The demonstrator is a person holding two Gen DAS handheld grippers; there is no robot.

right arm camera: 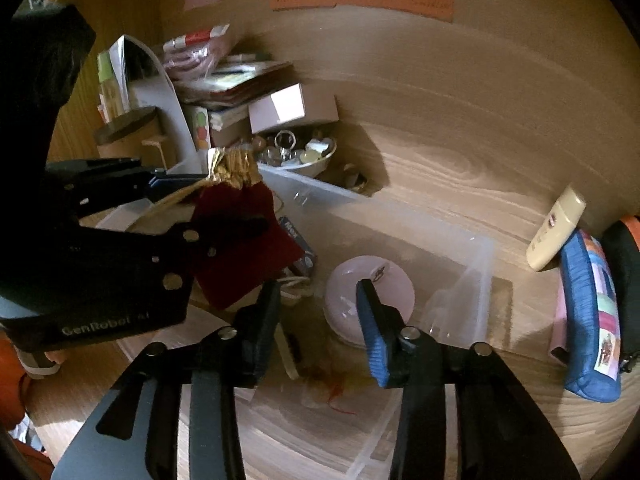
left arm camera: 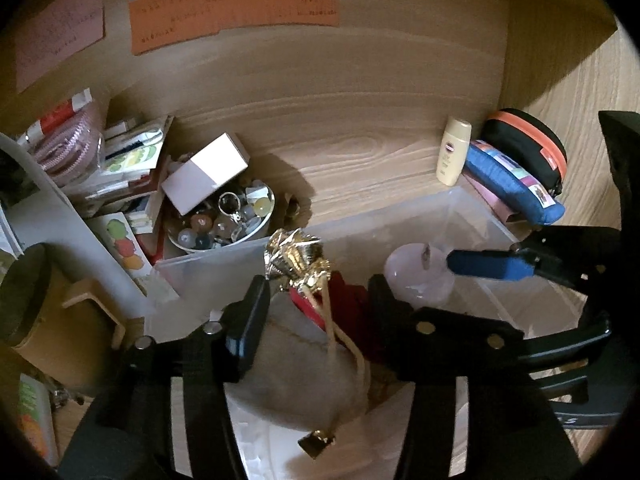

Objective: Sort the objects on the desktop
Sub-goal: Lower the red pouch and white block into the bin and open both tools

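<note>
A clear plastic bin (left arm camera: 360,220) (right arm camera: 476,264) stands on the wooden desk. My left gripper (left arm camera: 320,300) (right arm camera: 224,204) is over its left end, its jaws spread around a dark red drawstring pouch with a gold top (left arm camera: 296,256) (right arm camera: 236,232); whether the pads touch it is unclear. A grey pouch (left arm camera: 296,364) lies under it. My right gripper (right arm camera: 320,296) is open over the bin, above a round pale pink case (right arm camera: 348,300) (left arm camera: 416,276); its blue fingertip (left arm camera: 484,266) shows in the left wrist view.
A bowl of beads and rings (left arm camera: 224,220) (right arm camera: 304,152), a white box (left arm camera: 208,172) and stacked papers sit at back left. A cream bottle (left arm camera: 454,150) (right arm camera: 556,228), a blue pencil case (left arm camera: 516,184) (right arm camera: 592,320) and a black-orange case (left arm camera: 532,144) stand right of the bin.
</note>
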